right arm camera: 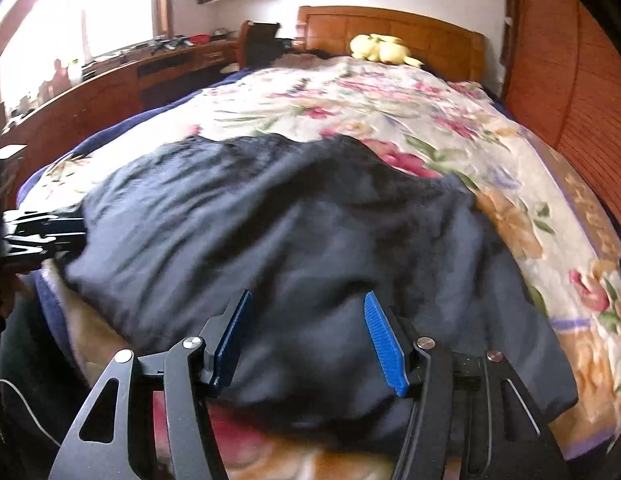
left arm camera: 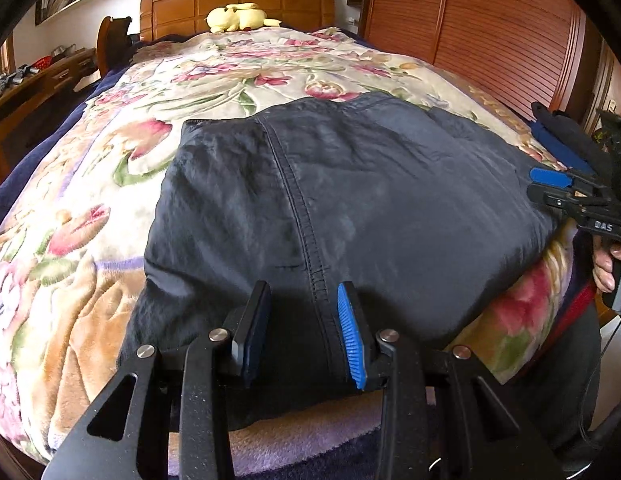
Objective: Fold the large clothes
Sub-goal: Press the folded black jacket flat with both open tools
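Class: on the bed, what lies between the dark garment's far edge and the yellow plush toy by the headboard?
Only the floral blanket lies between the dark garment and the yellow plush toy; both wrist views show it.

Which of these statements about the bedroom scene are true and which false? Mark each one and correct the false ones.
1. A dark garment lies on a floral blanket. True.
2. A yellow plush toy sits by the wooden headboard. True.
3. The left gripper is clamped shut on the garment. False: its jaws stand apart over the seam.
4. The blanket is plain white. False: it bears pink flowers and green leaves.
5. The right gripper has open jaws. True.
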### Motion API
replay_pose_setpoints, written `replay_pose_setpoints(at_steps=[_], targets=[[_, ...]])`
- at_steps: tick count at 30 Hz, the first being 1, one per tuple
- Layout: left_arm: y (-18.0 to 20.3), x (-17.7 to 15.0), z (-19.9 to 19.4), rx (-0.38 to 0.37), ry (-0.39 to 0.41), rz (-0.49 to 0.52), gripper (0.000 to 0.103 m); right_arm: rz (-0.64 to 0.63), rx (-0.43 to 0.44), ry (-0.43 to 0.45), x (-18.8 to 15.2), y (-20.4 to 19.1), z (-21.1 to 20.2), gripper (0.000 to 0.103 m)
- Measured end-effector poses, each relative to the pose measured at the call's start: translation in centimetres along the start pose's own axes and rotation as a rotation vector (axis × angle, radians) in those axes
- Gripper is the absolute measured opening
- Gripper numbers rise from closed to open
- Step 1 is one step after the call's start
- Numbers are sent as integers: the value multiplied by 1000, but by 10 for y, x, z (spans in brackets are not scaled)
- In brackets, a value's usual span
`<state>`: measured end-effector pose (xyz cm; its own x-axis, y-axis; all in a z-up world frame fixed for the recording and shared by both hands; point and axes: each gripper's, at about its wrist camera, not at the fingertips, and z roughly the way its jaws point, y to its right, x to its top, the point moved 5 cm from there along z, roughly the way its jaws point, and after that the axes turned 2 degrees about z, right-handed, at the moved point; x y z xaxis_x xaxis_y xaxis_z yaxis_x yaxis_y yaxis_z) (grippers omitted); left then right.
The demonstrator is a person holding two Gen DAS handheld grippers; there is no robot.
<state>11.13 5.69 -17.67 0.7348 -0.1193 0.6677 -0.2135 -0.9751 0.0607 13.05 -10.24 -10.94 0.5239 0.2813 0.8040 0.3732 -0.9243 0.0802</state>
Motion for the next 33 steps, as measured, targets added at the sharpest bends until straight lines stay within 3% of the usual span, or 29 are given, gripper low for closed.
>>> replay_pose_setpoints(at_steps=[8,14,17,26,33], targets=[[0,-1,-1,2,1,1,36,-34,84,-1,2,-38,4,60],[1,-1,-1,-2,1,-1,36,-42,98,-64,-15,-37,35,61],[1,-1,-5,4,6,-10,36,-39,95,-54,-21,-37,41,62],[-30,-13,-45,92,43,-78,37,-20,105,-20,-24,-34,47,62],[-48,-29,-40,153,4,-107,40,-15,113,-7,-29,-32,44,62]])
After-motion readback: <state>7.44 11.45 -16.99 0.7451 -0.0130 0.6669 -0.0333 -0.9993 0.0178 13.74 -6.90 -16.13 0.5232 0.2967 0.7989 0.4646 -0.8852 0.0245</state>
